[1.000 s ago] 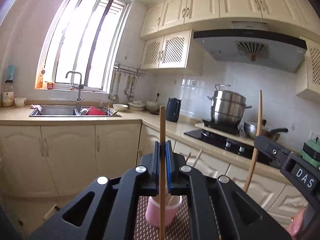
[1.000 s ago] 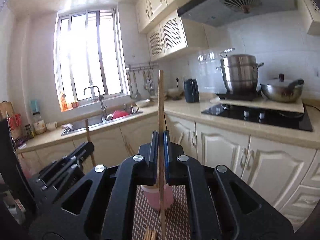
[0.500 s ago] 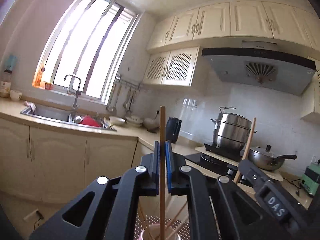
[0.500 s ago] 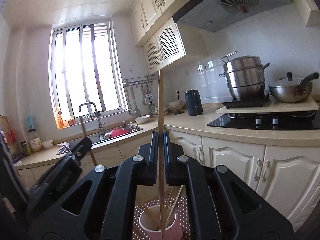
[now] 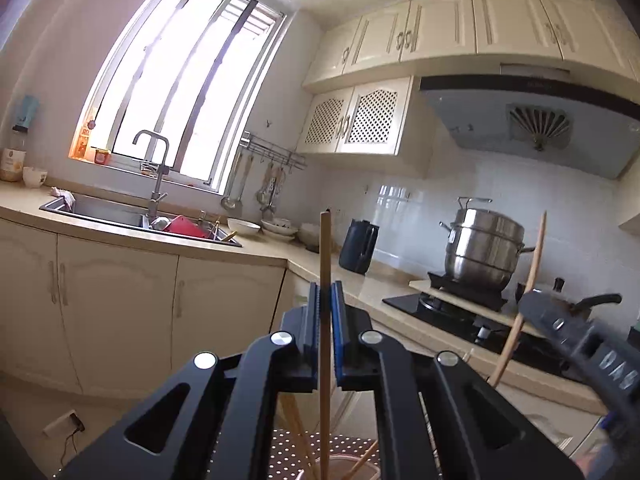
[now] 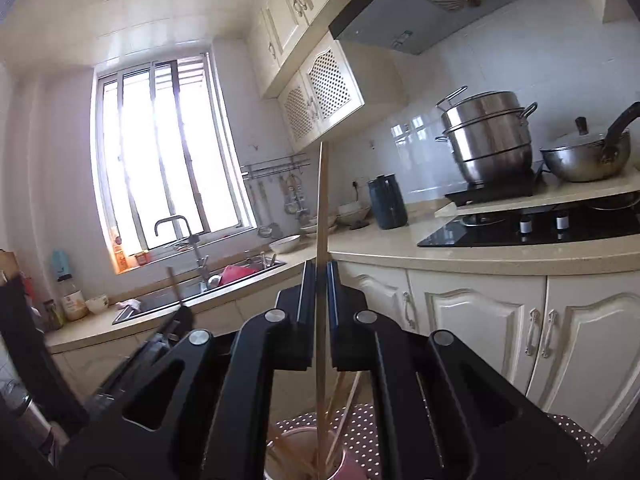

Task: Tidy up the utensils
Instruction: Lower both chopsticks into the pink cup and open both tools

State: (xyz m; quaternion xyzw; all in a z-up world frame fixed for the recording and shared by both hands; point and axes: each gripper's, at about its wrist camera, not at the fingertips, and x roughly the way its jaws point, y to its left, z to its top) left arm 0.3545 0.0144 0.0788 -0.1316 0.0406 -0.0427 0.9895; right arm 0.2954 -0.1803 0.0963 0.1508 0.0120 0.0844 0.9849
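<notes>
My left gripper (image 5: 325, 292) is shut on an upright wooden chopstick (image 5: 325, 264); its lower end reaches into a pink cup (image 5: 352, 468) that holds several chopsticks. My right gripper (image 6: 319, 276) is shut on another upright chopstick (image 6: 322, 208), whose lower end is inside the same pink cup (image 6: 348, 462). The right gripper with its chopstick also shows at the right in the left wrist view (image 5: 576, 336). The left gripper shows at the left in the right wrist view (image 6: 160, 344). The cup stands on a dotted brown mat (image 6: 368, 432).
Cream counter (image 6: 440, 248) runs along the wall with a sink (image 5: 120, 216), a dark kettle (image 5: 358, 250), a steel steamer pot (image 5: 486, 248) on a black hob (image 6: 540, 224) and a lidded pan (image 6: 584, 156). Cabinets (image 6: 520, 332) stand close behind the mat.
Both grippers have tilted upward and lowered toward the cup, each still holding its chopstick. The chopstick tips now sit inside the cup, and the two grippers have drawn closer together.
</notes>
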